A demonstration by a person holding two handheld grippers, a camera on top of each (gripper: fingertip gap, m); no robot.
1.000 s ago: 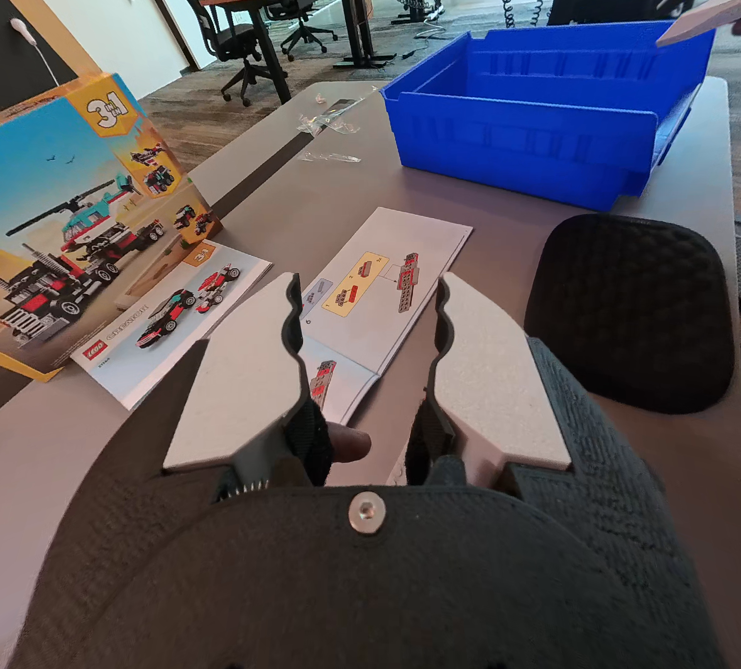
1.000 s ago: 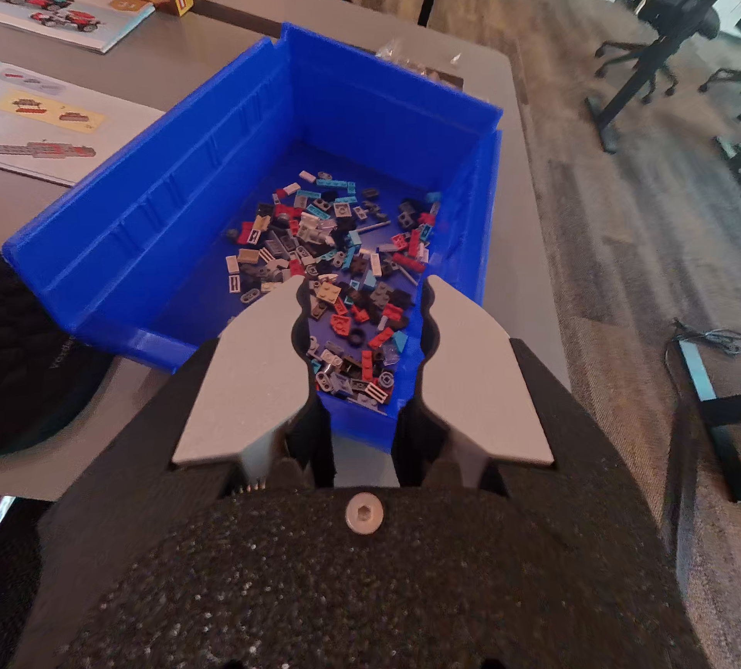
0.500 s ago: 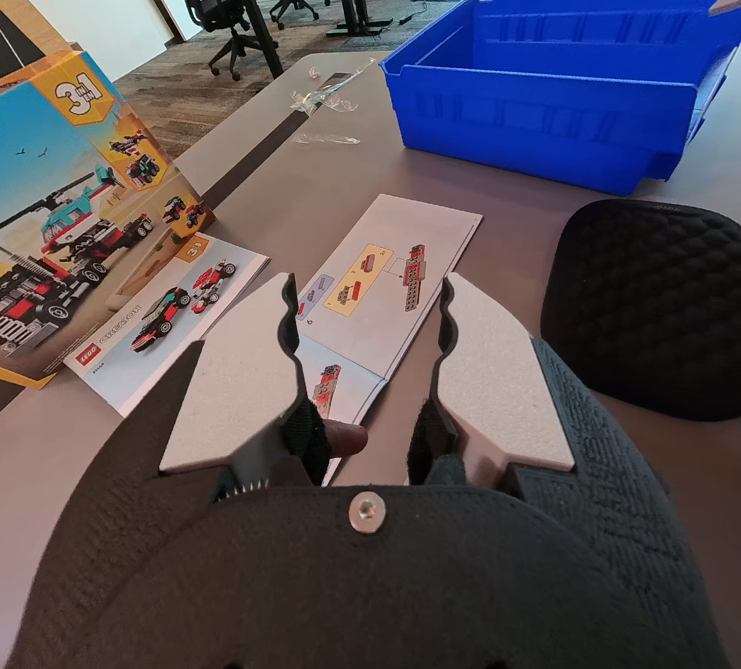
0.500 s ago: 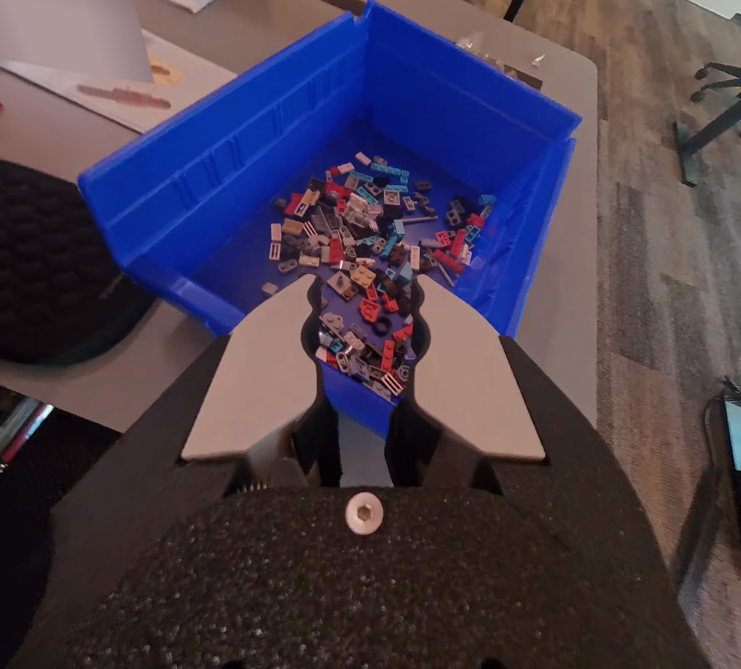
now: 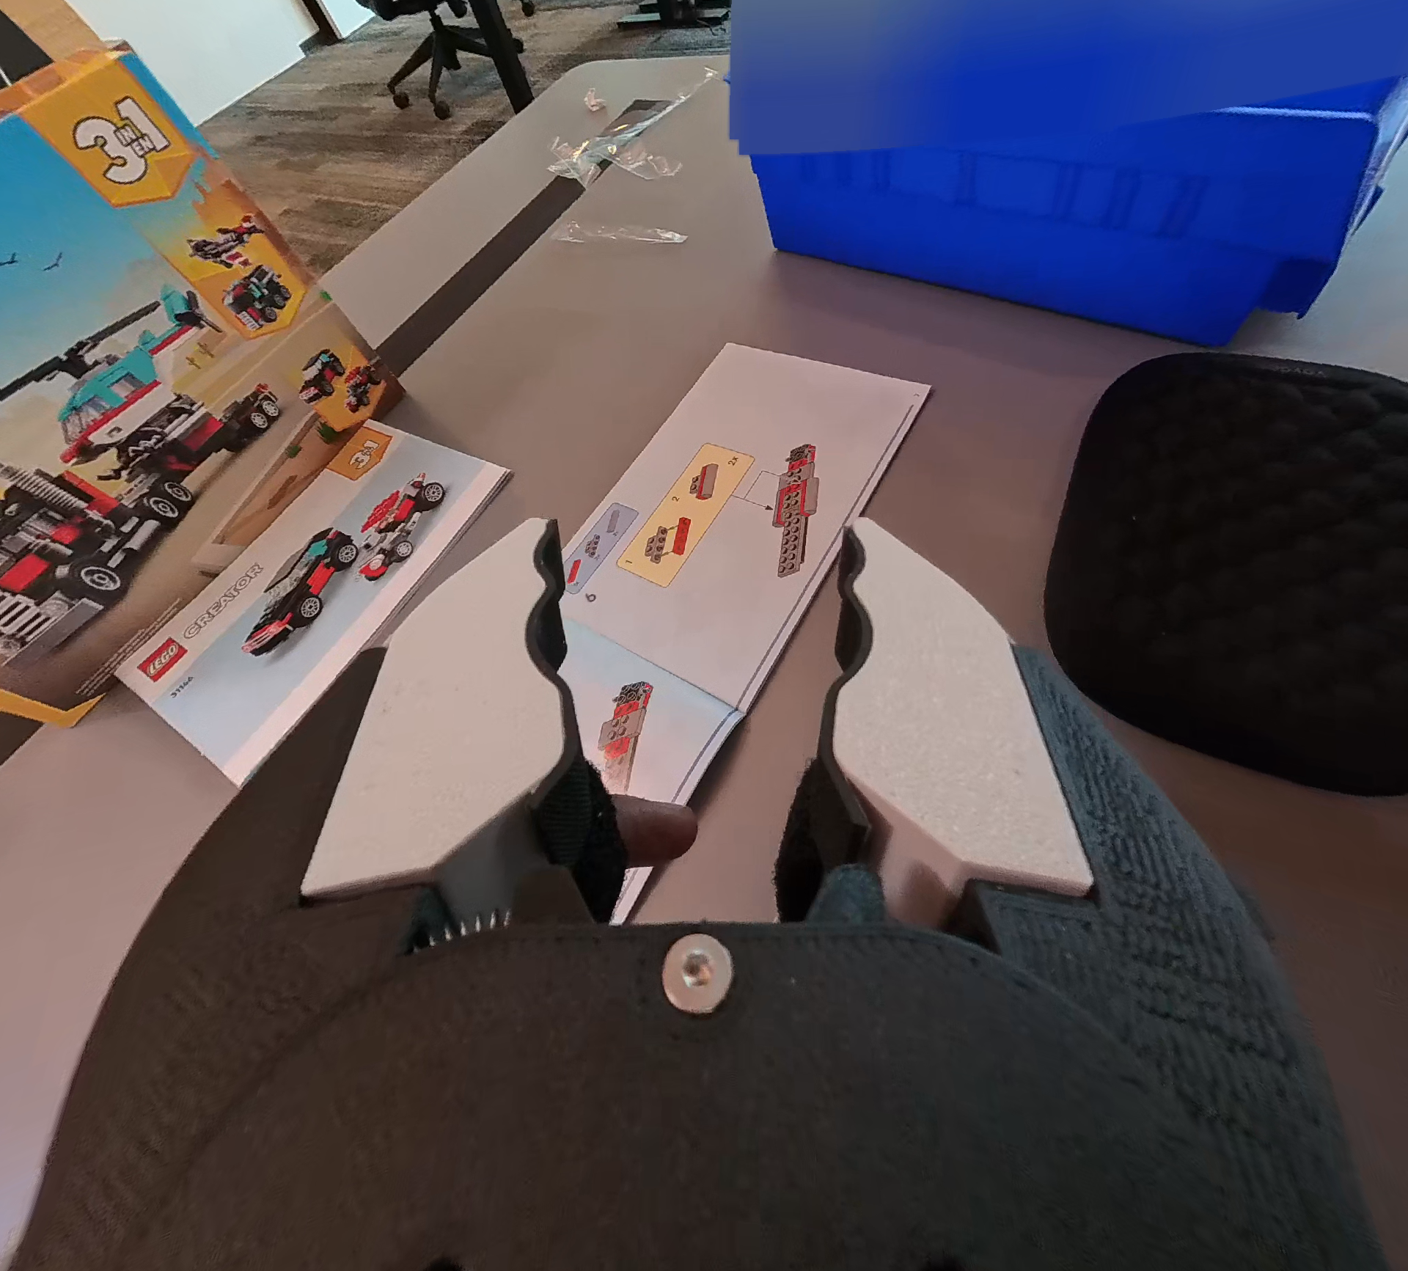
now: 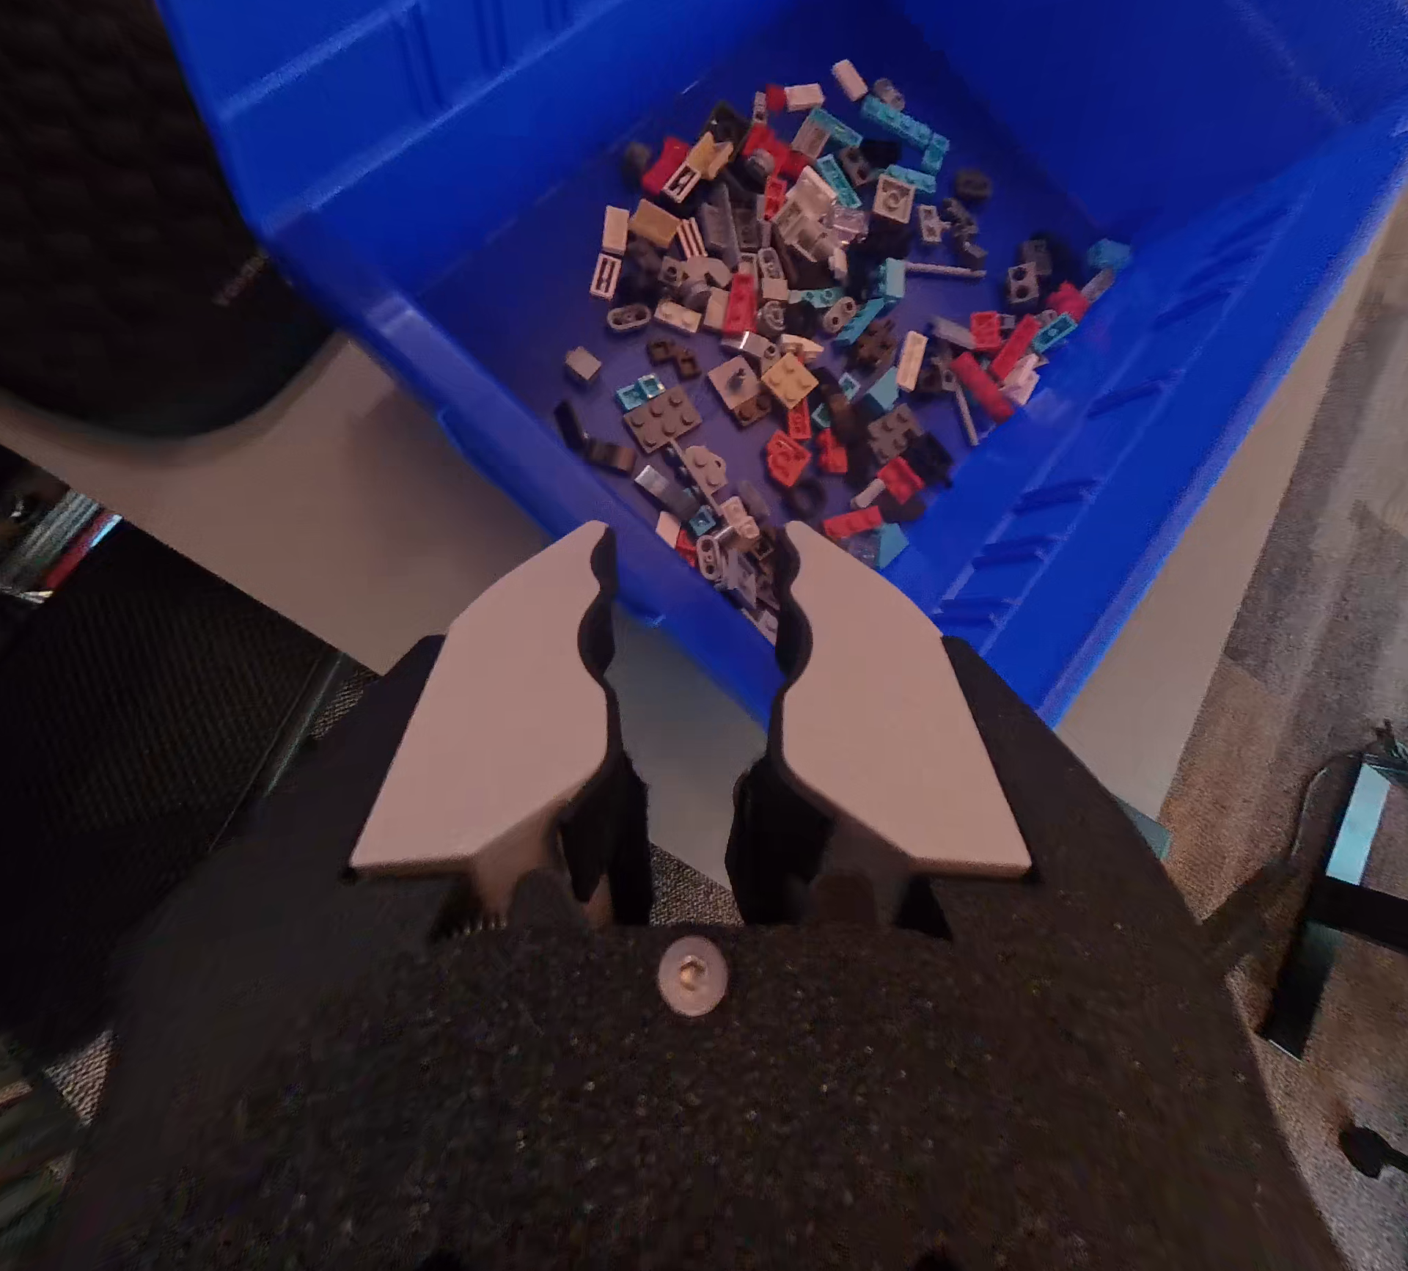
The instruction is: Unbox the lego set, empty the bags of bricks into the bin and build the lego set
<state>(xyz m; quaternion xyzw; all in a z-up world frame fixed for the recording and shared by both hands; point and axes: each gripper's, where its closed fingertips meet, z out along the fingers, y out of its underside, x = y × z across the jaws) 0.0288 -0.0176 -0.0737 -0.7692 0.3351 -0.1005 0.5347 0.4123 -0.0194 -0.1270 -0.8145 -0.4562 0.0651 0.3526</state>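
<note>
Over the grey table (image 5: 625, 335), the left gripper (image 5: 697, 541) hovers with its jaws spread wide and nothing between them, right above the open instruction booklet (image 5: 747, 495). Just left of that lies a second booklet (image 5: 320, 587), resting against the lego box (image 5: 129, 396), which stands upright. Empty clear bags (image 5: 609, 156) sit farther back, a black pad (image 5: 1234, 564) to the right. Across at the blue bin (image 6: 472, 114), the right gripper (image 6: 697, 537) hangs at the near wall, jaws partly apart and empty, with loose bricks (image 6: 823, 320) scattered over the bin floor.
</note>
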